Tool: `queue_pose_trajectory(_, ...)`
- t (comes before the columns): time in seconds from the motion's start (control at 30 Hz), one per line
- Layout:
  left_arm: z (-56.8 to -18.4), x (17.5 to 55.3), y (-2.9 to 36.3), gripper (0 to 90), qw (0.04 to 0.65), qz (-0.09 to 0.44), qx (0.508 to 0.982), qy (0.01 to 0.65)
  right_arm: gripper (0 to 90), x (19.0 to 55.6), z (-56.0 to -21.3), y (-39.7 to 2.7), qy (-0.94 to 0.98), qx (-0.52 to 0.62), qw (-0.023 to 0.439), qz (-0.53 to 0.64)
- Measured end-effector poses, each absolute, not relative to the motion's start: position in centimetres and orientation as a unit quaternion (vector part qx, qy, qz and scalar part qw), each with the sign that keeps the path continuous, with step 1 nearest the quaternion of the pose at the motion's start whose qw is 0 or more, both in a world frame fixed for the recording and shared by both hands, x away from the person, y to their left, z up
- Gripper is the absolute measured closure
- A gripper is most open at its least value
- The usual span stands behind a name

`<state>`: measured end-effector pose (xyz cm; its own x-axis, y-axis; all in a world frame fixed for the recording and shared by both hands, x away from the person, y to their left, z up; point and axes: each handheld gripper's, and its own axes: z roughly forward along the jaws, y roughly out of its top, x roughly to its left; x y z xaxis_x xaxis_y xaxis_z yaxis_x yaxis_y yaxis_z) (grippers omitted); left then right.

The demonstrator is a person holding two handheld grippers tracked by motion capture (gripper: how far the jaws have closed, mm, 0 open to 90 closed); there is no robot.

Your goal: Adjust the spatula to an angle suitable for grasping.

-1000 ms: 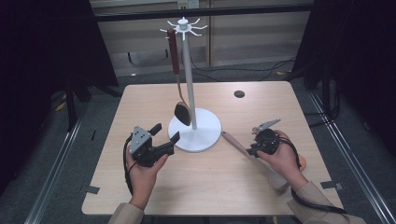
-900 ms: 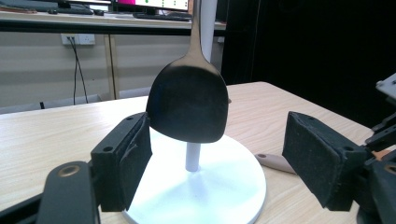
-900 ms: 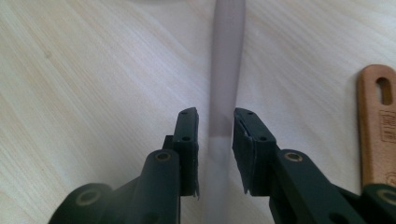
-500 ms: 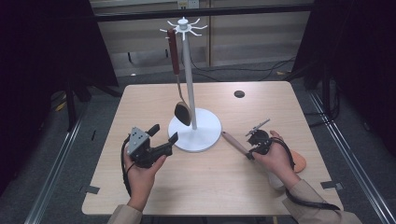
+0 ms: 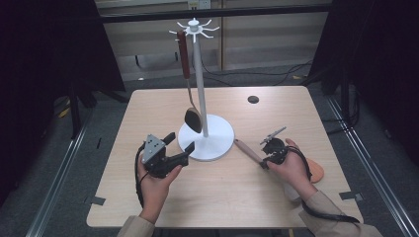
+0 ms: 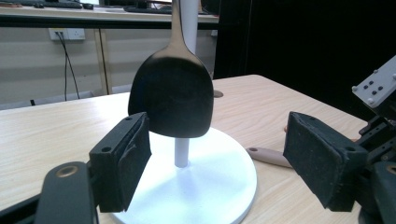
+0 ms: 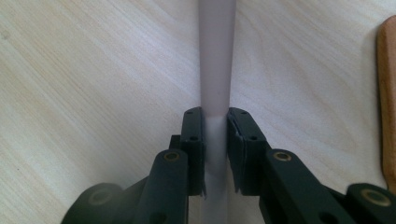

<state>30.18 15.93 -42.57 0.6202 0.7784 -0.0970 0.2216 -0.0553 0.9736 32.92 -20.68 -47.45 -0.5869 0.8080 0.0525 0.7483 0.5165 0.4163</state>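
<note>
Starting at the left side of the wooden table [image 5: 148,207]: the left gripper [image 5: 179,143] sits near the front-left edge of the stand's round white base [image 5: 220,143], jaws spread wide with nothing between them. From the left gripper view its pads [image 6: 123,165] frame the dark spatula head [image 6: 172,95], which isn't touching them. That spatula [image 5: 190,98] with the brown handle hangs from a hook on the white utensil stand [image 5: 200,74], mid-table, its head dangling just above the base.

Going right, the pale-handled utensil [image 5: 247,150] lies on the table just beside the base's right edge, running toward the front-right corner, where its orange head [image 5: 316,173] peeks out past the person's right hand [image 5: 291,168]. The right gripper [image 5: 264,160] is clamped on that handle; the right gripper view shows both pads squeezing the smooth pale shaft [image 7: 215,60].

Handling guess: looks like a light, stiff kitchen tool with a slick rounded handle, so it could twist in the pads. The grip sits fairly far along the shaft. The head end probably weighs more, so expect droop on lifting. A hanging hole at the tip can't be made out.
</note>
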Motion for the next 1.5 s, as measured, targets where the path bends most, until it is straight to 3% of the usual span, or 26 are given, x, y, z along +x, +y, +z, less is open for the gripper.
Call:
queue_pose_trajectory(0.33, -42.5, 30.2, 16.0, 22.6, 0.583, 0.235, 0.689, 0.361, 78.2, 32.7, -46.7, -20.9, 0.861, 0.451, 0.08, 0.219)
queue_pose_trajectory(0.8, -43.2, 30.2, 14.5, 22.5, 0.577, 0.213, 0.708, 0.348, 78.6, 31.5, -43.6, -21.6, 0.814, 0.446, 0.126, 0.35)
queue_pose_trajectory(1.5, -45.3, 29.8, 8.8, 22.3, 0.576, 0.142, 0.748, 0.297, 78.7, 28.9, -41.0, -19.5, 0.783, 0.385, 0.151, 0.464)
